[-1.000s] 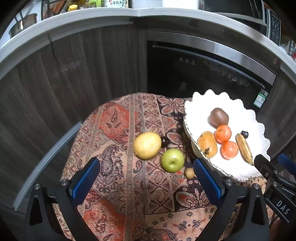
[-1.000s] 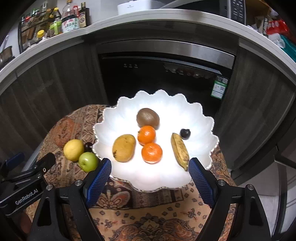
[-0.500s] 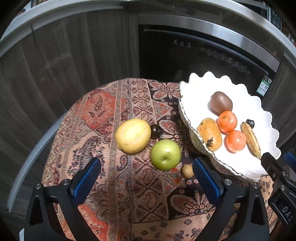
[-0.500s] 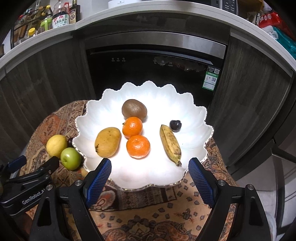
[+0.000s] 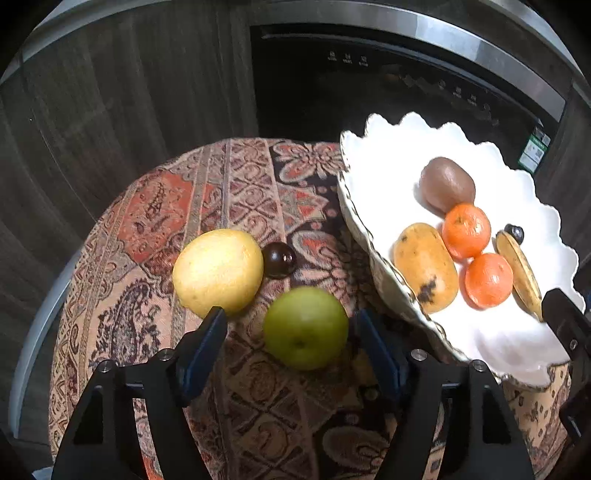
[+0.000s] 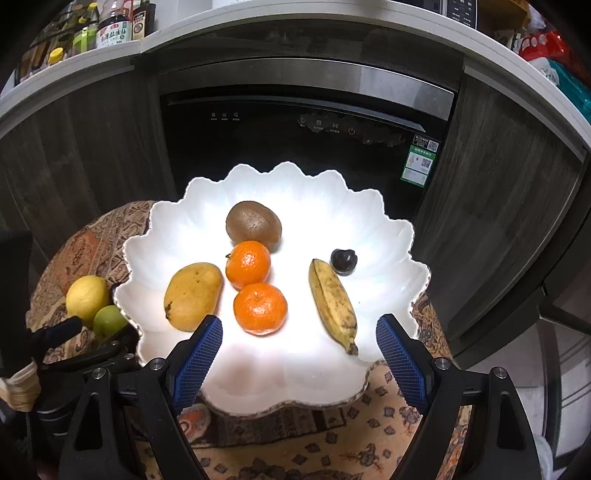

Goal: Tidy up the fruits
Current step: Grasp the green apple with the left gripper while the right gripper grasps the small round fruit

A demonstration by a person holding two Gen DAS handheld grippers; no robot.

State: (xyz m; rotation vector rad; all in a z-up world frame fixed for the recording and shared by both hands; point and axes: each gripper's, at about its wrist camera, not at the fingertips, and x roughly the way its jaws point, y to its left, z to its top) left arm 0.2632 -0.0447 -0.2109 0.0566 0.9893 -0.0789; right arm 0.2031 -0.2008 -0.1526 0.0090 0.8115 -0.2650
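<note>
A green apple (image 5: 306,327) lies on the patterned cloth (image 5: 236,184) between the open jaws of my left gripper (image 5: 290,345); the pads are not touching it. A yellow lemon (image 5: 218,272) and a small dark fruit (image 5: 279,259) lie just beyond. The white scalloped bowl (image 6: 332,206) holds a kiwi (image 6: 253,225), two oranges (image 6: 248,264), a mango (image 6: 192,295), a banana (image 6: 334,302) and a dark cherry (image 6: 343,260). My right gripper (image 6: 299,350) is open and empty over the bowl's near rim.
A black built-in appliance (image 6: 295,122) with dark wood cabinet doors stands right behind the small cloth-covered table. Bottles (image 6: 114,29) stand on the counter above at the left. The left gripper shows at the lower left of the right wrist view (image 6: 74,347).
My left gripper has moved forward and down, so the green apple now sits between its jaws. The small tan fruit by the bowl is now hidden. My right gripper has edged closer to the bowl.
</note>
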